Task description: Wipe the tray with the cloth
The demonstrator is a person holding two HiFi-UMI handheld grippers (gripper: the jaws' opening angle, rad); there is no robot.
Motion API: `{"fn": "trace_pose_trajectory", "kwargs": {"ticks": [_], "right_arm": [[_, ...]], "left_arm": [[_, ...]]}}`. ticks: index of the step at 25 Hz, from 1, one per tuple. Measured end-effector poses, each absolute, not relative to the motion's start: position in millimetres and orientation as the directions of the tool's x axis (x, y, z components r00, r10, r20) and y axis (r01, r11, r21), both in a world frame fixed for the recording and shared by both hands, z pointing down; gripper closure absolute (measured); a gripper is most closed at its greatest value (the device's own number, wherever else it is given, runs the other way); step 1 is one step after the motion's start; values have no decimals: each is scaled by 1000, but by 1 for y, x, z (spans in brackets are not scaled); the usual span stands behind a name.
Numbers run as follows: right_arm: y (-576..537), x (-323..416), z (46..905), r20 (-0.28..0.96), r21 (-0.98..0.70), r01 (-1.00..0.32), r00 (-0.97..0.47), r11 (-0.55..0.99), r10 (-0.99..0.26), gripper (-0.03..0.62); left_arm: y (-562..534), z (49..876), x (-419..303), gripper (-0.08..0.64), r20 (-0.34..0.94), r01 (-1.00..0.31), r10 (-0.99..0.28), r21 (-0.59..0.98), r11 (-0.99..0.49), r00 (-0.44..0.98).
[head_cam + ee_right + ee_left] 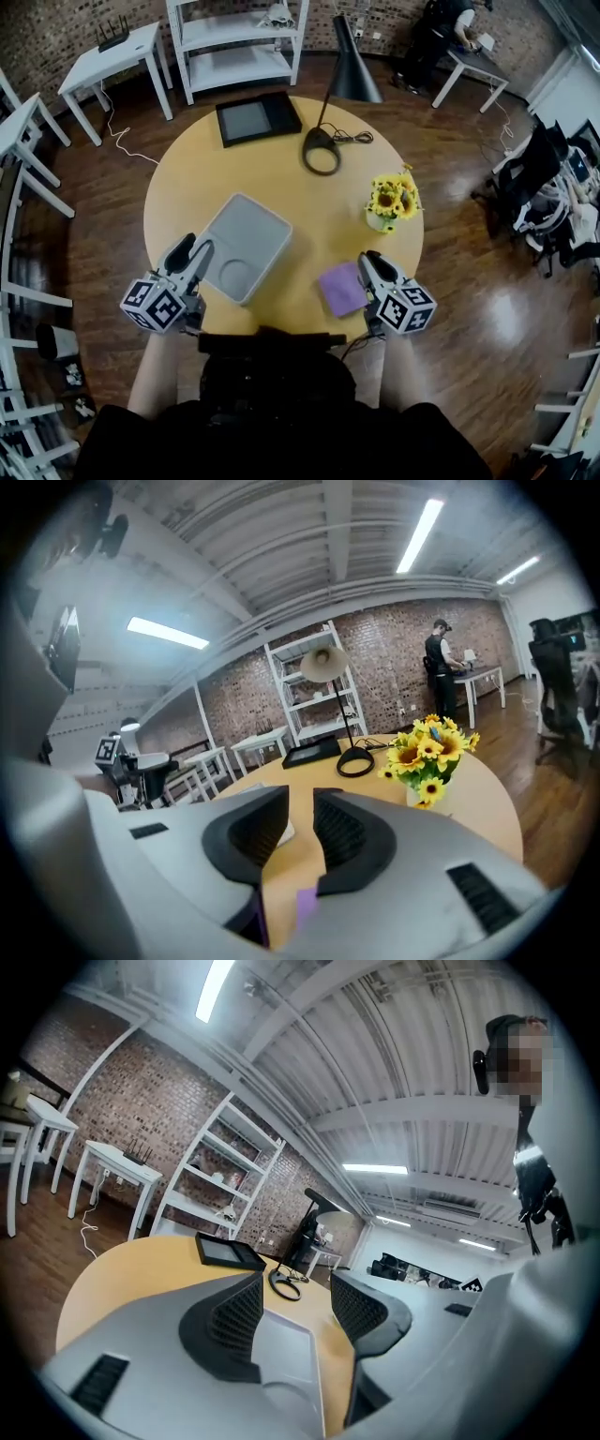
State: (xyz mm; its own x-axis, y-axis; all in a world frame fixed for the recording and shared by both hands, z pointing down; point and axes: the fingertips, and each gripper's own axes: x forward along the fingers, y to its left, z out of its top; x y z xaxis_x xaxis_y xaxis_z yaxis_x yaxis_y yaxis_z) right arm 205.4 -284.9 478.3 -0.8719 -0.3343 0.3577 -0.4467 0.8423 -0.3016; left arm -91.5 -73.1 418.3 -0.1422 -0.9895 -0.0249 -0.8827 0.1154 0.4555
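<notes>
1. While the tray (242, 246) lay at the table's (281, 159) eight o'clock, the left claw (194, 249) gaped half-wide over its edge, empty.
2. The right claw (369, 259), narrow and empty, hung by the cloth (342, 288) at five o'clock.

No legible text, apparently.

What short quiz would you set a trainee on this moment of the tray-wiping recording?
1. Which gripper is nearer the cloth: A, the left gripper, or B, the right gripper?
2. True or false: the cloth lies in the tray.
3. What colour is the cloth?
Key: 1 B. 2 False: it lies on the table, apart from the tray. 3 Purple.
</notes>
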Motion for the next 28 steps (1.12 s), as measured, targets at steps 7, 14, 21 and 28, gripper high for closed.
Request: {"fn": "trace_pose_trajectory", "kwargs": {"ticks": [7,14,21,28], "right_arm": [[-292,203,433,181,-279,-451,-892,848,-415,591],[-297,212,396,44,-211,-513,-855,832,-516,592],[-300,215,384,-39,-294,-503,-843,813,-536,591],[-292,213,372,-115,-401,-448,-841,799,-529,592]], "left_arm": [[-66,406,-105,339,-78,-882,-982,455,120,-174],[-60,390,-110,362,-167,-889,-972,452,71,-163],[-54,387,-124,362,-186,-888,-960,449,105,-207],[-40,394,-125,362,-184,-876,-955,467,124,-233]]}}
